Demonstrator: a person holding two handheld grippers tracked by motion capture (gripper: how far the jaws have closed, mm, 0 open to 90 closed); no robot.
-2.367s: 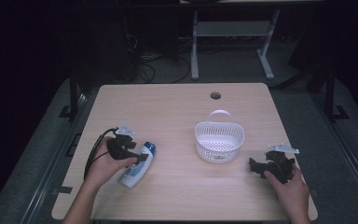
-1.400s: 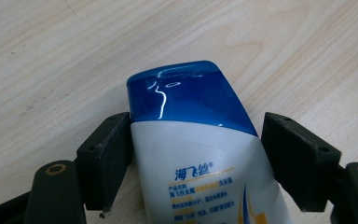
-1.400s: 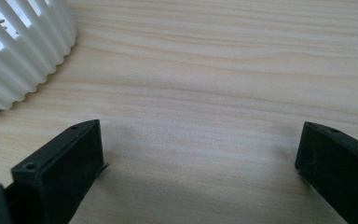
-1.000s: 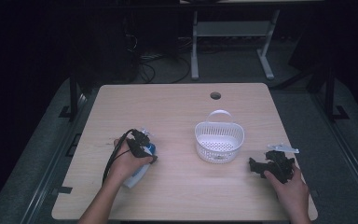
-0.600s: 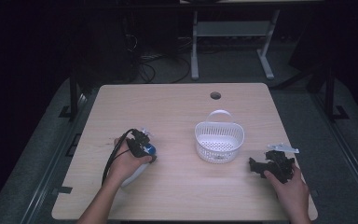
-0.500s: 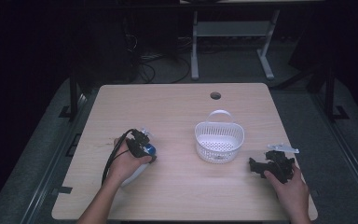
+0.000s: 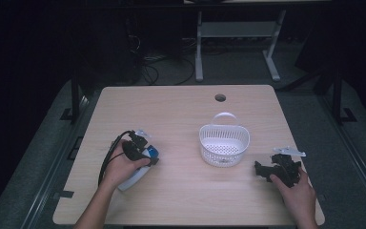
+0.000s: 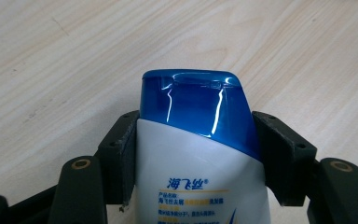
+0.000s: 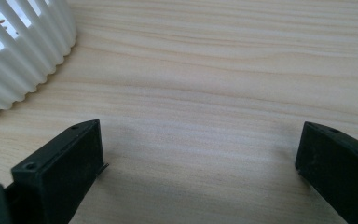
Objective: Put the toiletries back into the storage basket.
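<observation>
Wooden surface (image 7: 186, 191) from the high view: the left tongs (image 7: 142, 153) sit over a lying white bottle (image 7: 134, 175), left of the white basket (image 7: 224, 145). The right tongs (image 7: 267, 171) rest near the basket's right. In the left gripper view, both jaws press the bottle's sides just under its blue cap (image 8: 196, 105). In the right gripper view, the jaws stand wide open, holding nothing. The grab looks done; next should be a lift toward the basket

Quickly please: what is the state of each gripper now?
Left gripper: closed on the white plastic bottle with a blue cap.
Right gripper: open, empty, beside the white ribbed plastic basket.
</observation>
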